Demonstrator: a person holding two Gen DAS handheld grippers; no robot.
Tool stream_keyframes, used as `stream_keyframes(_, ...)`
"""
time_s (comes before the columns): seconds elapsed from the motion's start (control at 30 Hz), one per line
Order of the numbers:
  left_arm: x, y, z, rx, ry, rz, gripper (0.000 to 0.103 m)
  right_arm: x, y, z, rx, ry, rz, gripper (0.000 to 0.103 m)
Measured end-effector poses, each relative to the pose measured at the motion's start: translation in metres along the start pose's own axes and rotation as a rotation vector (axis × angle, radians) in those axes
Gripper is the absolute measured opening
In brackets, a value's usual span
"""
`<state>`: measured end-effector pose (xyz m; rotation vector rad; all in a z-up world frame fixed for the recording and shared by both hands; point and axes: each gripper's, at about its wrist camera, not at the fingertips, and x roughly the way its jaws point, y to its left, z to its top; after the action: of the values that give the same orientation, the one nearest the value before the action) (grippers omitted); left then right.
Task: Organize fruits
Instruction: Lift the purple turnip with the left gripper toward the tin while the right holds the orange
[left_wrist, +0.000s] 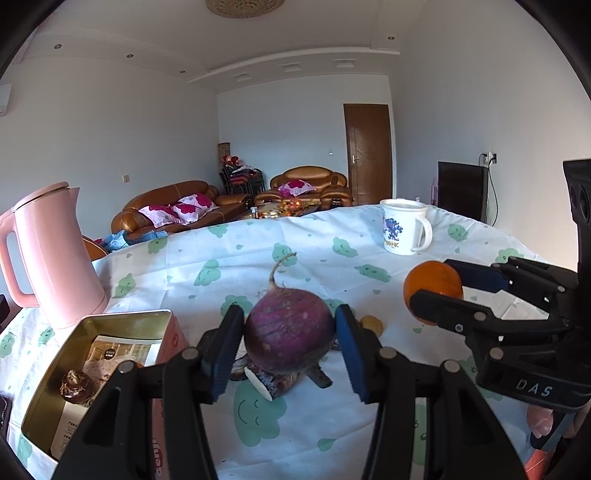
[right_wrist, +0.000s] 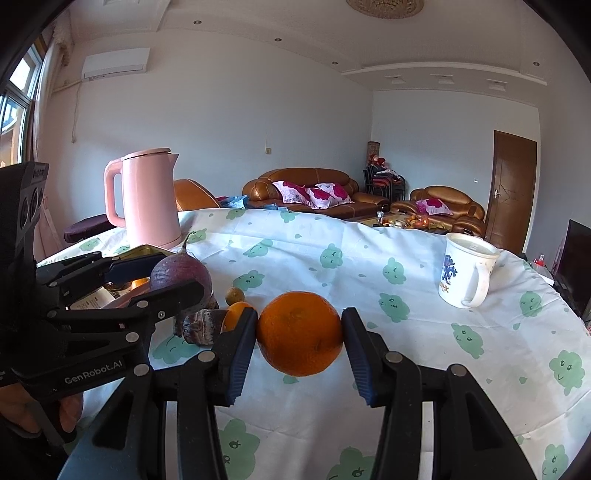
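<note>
My left gripper (left_wrist: 290, 332) is shut on a round purple radish (left_wrist: 290, 330) with a thin root tail, held just above the table. My right gripper (right_wrist: 299, 332) is shut on a large orange (right_wrist: 299, 332), also lifted off the cloth. The orange and right gripper show in the left wrist view (left_wrist: 433, 286) at right. The radish shows in the right wrist view (right_wrist: 181, 277) at left. An open gold tin box (left_wrist: 55, 369) at left holds a brown bulb (left_wrist: 76, 386) and paper. Dark root pieces (left_wrist: 273, 380) lie under the radish, with a small orange (right_wrist: 236, 314) beside them.
A pink kettle (left_wrist: 55, 254) stands behind the tin at the left. A white mug (left_wrist: 404, 227) stands at the far right. A small brownish fruit (right_wrist: 235, 295) lies near the pile. The round table (left_wrist: 295, 240) has a white cloth with green prints.
</note>
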<state>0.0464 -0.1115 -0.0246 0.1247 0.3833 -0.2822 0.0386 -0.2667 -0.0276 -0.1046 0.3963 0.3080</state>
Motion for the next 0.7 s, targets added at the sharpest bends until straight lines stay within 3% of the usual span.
stream_keyframes(0.7, -0.012, -0.002, -0.002, 0.009, -0.053, 0.017, 0.053, -0.017, -0.001, -0.002, 0.001, -0.084, -0.005, 0.049)
